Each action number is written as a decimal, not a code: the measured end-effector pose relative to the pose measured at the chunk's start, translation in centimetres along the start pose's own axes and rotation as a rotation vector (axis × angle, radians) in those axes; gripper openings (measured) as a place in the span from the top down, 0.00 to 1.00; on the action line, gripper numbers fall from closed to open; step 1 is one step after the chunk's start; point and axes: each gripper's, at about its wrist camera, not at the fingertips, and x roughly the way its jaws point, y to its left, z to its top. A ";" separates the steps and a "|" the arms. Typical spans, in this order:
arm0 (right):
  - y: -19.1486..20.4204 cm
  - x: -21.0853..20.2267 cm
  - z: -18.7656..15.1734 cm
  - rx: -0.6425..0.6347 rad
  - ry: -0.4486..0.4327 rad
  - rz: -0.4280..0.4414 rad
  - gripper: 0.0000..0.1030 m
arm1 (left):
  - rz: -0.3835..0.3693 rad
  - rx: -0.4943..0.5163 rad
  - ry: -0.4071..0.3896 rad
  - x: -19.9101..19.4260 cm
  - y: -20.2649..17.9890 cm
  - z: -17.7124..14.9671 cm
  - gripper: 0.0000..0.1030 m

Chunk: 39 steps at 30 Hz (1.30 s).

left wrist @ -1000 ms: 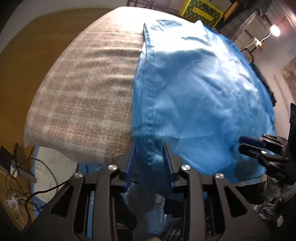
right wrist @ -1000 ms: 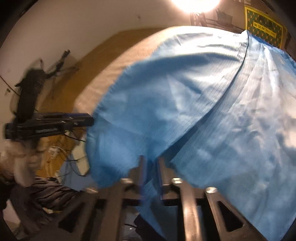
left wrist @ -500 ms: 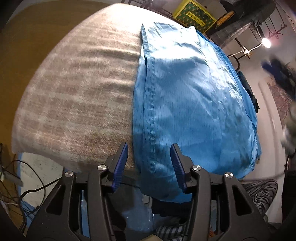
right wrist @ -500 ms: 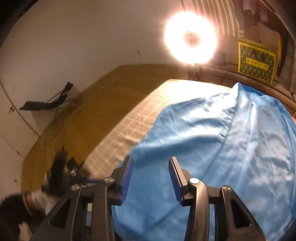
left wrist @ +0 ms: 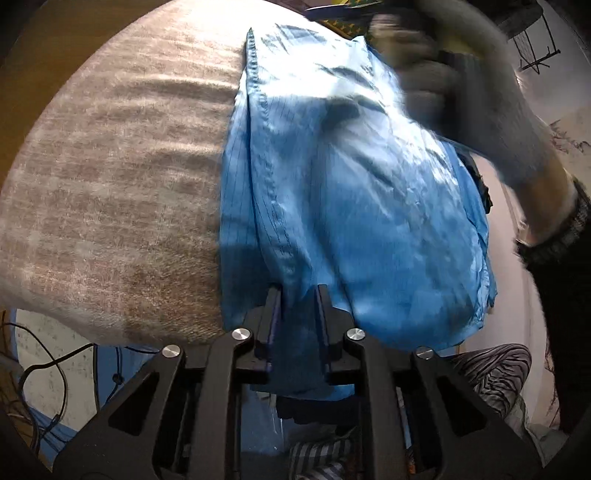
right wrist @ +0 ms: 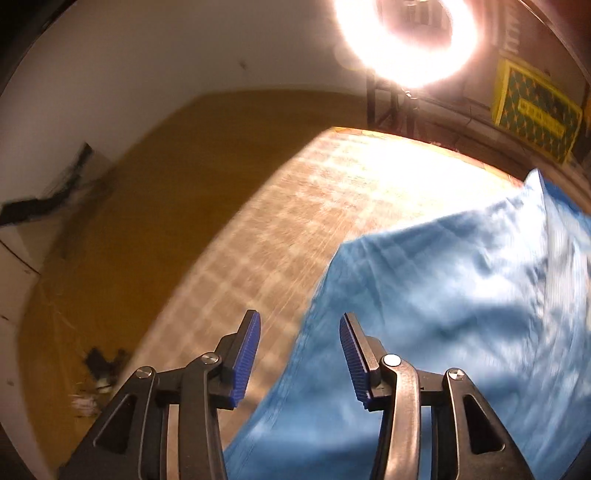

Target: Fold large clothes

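A large blue garment [left wrist: 351, 192] lies spread over the right half of a bed with a beige checked cover [left wrist: 110, 192]. My left gripper [left wrist: 297, 295] is shut on the garment's near hem, by the stitched seam. My right gripper [right wrist: 299, 332] is open and empty, held above the garment's left edge [right wrist: 461, 295] over the bed cover [right wrist: 295, 221]. In the left wrist view the person's right arm [left wrist: 480, 96], blurred, reaches across the far part of the garment.
A bright ring lamp [right wrist: 410, 33] stands behind the bed's far end. A yellow-green box [right wrist: 535, 110] sits at the back right. Brown floor [right wrist: 147, 206] lies left of the bed. Cables [left wrist: 48, 369] lie on the floor at the near left corner.
My left gripper was open half a second ago and has shut on the garment's near hem again. My right gripper let go of the cloth, opened and swung up and over the bed.
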 end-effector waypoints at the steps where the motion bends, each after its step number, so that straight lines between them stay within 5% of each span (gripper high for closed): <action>1: 0.2 1.2 0.6 -0.011 0.010 -0.034 0.49 | 0.006 0.007 -0.010 -0.2 -0.1 0.1 0.91; 9: 0.2 8.2 3.1 -0.072 0.095 -0.226 0.52 | 0.004 0.026 -0.032 -1.0 0.1 0.2 0.95; 15: -1.3 10.0 3.5 -0.094 0.115 -0.279 0.96 | 0.055 0.045 -0.065 -2.1 0.2 -0.2 0.94; 17: -2.2 9.7 3.6 -0.071 0.103 -0.247 0.98 | 0.075 0.054 -0.090 -2.6 0.5 -0.2 0.78; 19: -3.5 9.4 4.1 -0.014 0.090 -0.201 0.99 | 0.097 0.055 -0.123 -3.0 1.0 -0.2 0.45; 26: -4.3 7.5 4.9 0.015 0.034 -0.151 1.00 | 0.051 0.024 -0.063 -0.1 2.4 0.3 0.44; 29: -4.6 6.4 5.1 0.017 0.005 -0.127 1.00 | 0.031 0.038 -0.052 1.1 2.1 0.0 0.56; 30: -4.7 6.2 5.2 0.020 -0.001 -0.124 1.00 | 0.027 0.053 -0.038 1.4 1.7 0.0 0.84; 31: -5.0 6.1 5.5 0.025 -0.008 -0.117 1.00 | 0.003 0.058 -0.003 1.8 1.7 0.0 0.95; 39: -6.2 4.4 4.9 0.048 -0.064 -0.048 1.00 | 0.068 0.175 -0.064 0.3 -1.8 -0.3 0.98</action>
